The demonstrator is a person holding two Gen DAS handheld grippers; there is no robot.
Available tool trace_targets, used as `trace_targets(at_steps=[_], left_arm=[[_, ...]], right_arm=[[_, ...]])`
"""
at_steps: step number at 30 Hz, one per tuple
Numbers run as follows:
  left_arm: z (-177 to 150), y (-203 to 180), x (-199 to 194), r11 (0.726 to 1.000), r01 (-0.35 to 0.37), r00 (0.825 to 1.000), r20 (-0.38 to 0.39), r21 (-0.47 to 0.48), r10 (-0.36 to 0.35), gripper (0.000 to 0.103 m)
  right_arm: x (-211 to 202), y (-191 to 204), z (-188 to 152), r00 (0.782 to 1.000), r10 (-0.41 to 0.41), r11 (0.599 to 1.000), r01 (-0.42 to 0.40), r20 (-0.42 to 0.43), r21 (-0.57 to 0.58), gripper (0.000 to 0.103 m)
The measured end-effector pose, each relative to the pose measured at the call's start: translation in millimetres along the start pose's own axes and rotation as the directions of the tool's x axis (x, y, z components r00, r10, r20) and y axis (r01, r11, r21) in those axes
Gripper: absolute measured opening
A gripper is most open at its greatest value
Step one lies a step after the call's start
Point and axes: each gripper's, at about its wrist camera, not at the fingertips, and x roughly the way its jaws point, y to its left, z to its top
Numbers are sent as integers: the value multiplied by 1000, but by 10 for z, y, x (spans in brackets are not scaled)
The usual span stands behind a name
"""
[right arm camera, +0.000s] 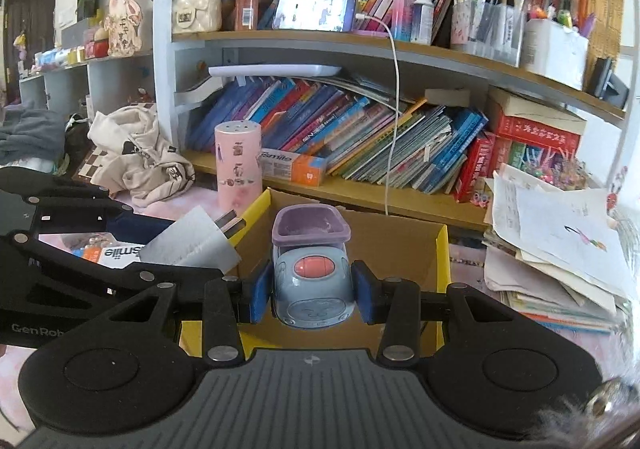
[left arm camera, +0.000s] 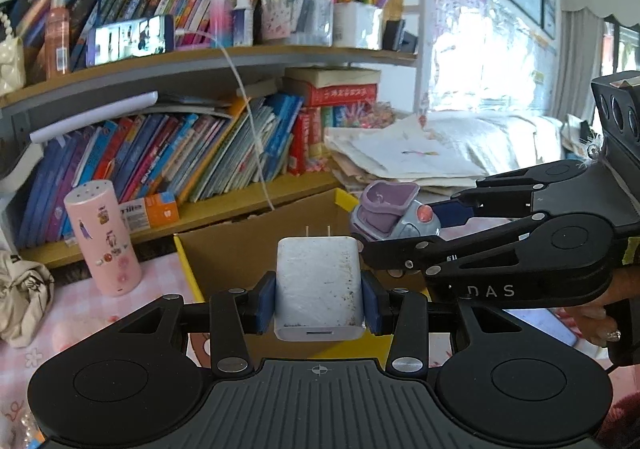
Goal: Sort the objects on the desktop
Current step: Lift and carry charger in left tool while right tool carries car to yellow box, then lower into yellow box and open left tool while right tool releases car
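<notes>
My left gripper [left arm camera: 319, 299] is shut on a white plug charger [left arm camera: 319, 285], prongs pointing away, held over the near edge of an open cardboard box [left arm camera: 224, 249]. My right gripper [right arm camera: 313, 295] is shut on a blue toy car with a purple tub [right arm camera: 310, 269] and holds it over the same cardboard box [right arm camera: 400, 245]. In the left wrist view the toy car [left arm camera: 390, 215] and the right gripper's arm come in from the right. In the right wrist view the charger [right arm camera: 192, 245] shows at the left, beside the box's left wall.
A pink cylinder with stickers [left arm camera: 103, 243] stands left of the box on the pink tablecloth. A toothpaste box [right arm camera: 294, 165] lies on the lower shelf. Bookshelves [right arm camera: 360, 137] rise behind. A paper stack [right arm camera: 560, 249] lies to the right. Cloth [right arm camera: 140, 157] lies to the left.
</notes>
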Motion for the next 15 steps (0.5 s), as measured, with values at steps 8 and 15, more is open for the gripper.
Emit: trace_targets(at_steps=[8, 15], left_arm=[[93, 66, 467, 999, -39, 997, -63, 14, 39, 42], [130, 239, 971, 996, -67, 984, -161, 64, 77, 42]], right_arm=[[512, -299, 71, 995, 55, 998, -58, -80, -38, 40], [1151, -476, 153, 971, 88, 976, -129, -224, -173, 40]])
